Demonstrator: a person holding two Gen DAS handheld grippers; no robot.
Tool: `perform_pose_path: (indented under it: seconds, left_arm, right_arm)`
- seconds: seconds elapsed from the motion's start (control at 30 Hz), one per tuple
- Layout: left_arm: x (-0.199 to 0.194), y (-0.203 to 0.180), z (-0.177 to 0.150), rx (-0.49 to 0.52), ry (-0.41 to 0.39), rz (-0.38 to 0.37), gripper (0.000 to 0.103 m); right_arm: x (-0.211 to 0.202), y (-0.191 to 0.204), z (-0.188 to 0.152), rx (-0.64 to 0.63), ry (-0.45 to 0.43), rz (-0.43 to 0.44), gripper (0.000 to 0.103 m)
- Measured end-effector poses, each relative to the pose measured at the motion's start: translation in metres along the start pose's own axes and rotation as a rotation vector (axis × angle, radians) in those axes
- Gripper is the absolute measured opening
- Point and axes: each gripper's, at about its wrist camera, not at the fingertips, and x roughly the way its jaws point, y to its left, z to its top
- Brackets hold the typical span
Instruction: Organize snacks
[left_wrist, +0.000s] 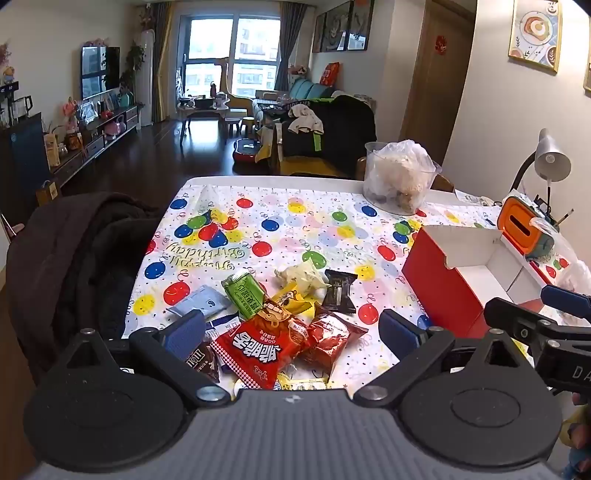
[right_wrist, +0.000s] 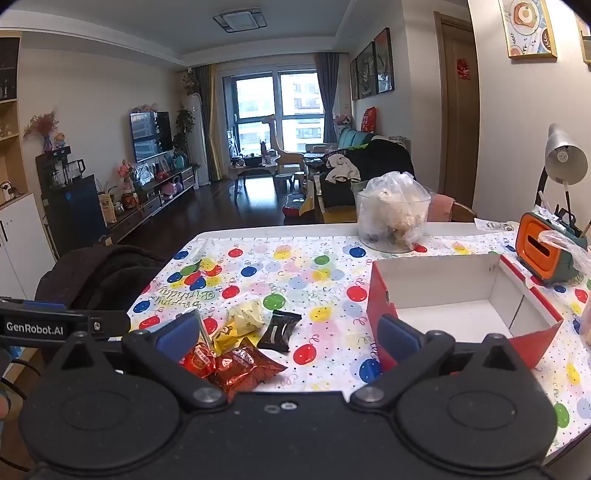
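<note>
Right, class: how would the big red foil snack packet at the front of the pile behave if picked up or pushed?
The big red foil snack packet looks puffy and crinkled, so probably light and squashy rather than stiff. Its glossy skin may slip between fingers. It overlaps neighbouring packets, so a push would likely drag them along.

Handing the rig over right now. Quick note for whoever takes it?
Left gripper: open, holding nothing, over the snack pile.
Right gripper: open, holding nothing, between pile and red box.
Snacks: all loose on the balloon tablecloth, left of the box.
Done: nothing; the box looks empty.
Left: likely move every packet into the box.
</note>
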Motion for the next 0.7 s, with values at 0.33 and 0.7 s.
perform_pose_path:
  seconds: [0.33,0.7]
  left_arm:
    - [0.0002,-0.0001,-0.0006,-0.004,0.009,0.002,0.101]
    - [-0.0009,0.0006,-0.0033,-0.002,0.003,0.001,0.101]
  right_arm:
    - [-0.002,0.0023,0.0,-0.004,0.005,-0.007,0.103]
    - [-0.0039,0.0016,-0.0014,-0.007,0.001,-0.01,0.103]
